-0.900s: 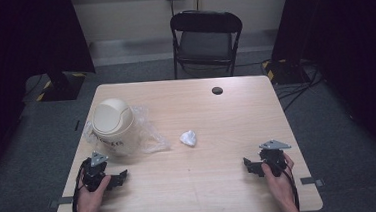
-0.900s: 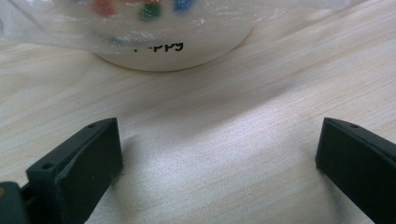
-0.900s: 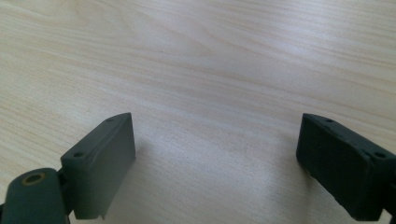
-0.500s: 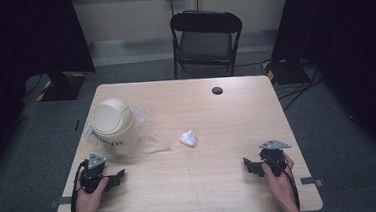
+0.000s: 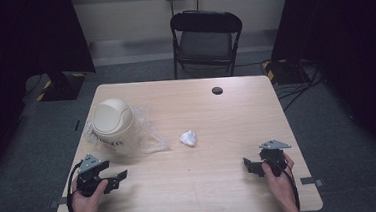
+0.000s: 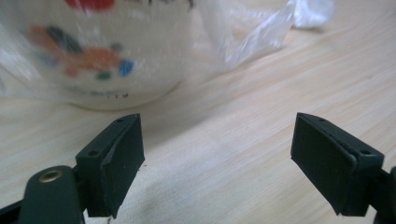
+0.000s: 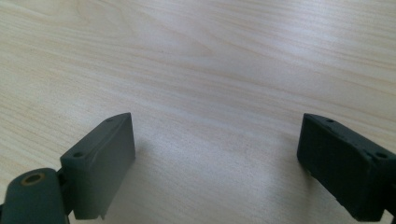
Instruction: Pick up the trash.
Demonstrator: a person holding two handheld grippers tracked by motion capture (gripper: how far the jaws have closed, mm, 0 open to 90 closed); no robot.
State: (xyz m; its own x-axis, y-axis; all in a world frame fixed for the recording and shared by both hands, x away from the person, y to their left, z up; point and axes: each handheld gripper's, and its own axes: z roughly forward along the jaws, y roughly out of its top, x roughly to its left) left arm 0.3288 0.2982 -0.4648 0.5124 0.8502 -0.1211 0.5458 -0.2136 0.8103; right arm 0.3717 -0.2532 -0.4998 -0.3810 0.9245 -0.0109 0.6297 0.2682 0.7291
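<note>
Left gripper (image 5: pixel 117 178), held in the person's left hand (image 5: pixel 85 206) near the table's front left corner: jaws spread wide with bare tabletop between them, as the left gripper view (image 6: pixel 217 158) confirms. Just ahead of it stands a cream swing-lid bin (image 5: pixel 112 126), its lower wall (image 6: pixel 107 51) close before the jaws; the printed coloured figure on that wall is blurred and cut off by the top edge, and its lettering cannot be read. Crumpled clear plastic wrap (image 5: pixel 145 131) lies around and against the bin, trailing toward the table's middle (image 6: pixel 261 32); where film ends and bin begins is hard to make out. A small crumpled white wad (image 5: pixel 188 138) lies near the table's centre, apart from both grippers.

Right gripper (image 5: pixel 249 165), in the right hand (image 5: pixel 280 182) near the front right corner: jaws likewise spread, nothing but wood grain between them (image 7: pixel 215 163).

Wooden table (image 5: pixel 207 190); a dark round spot (image 5: pixel 217 90) sits near its far edge. Beyond stands a black folding chair (image 5: pixel 206 37), its surroundings lost in shadow.
</note>
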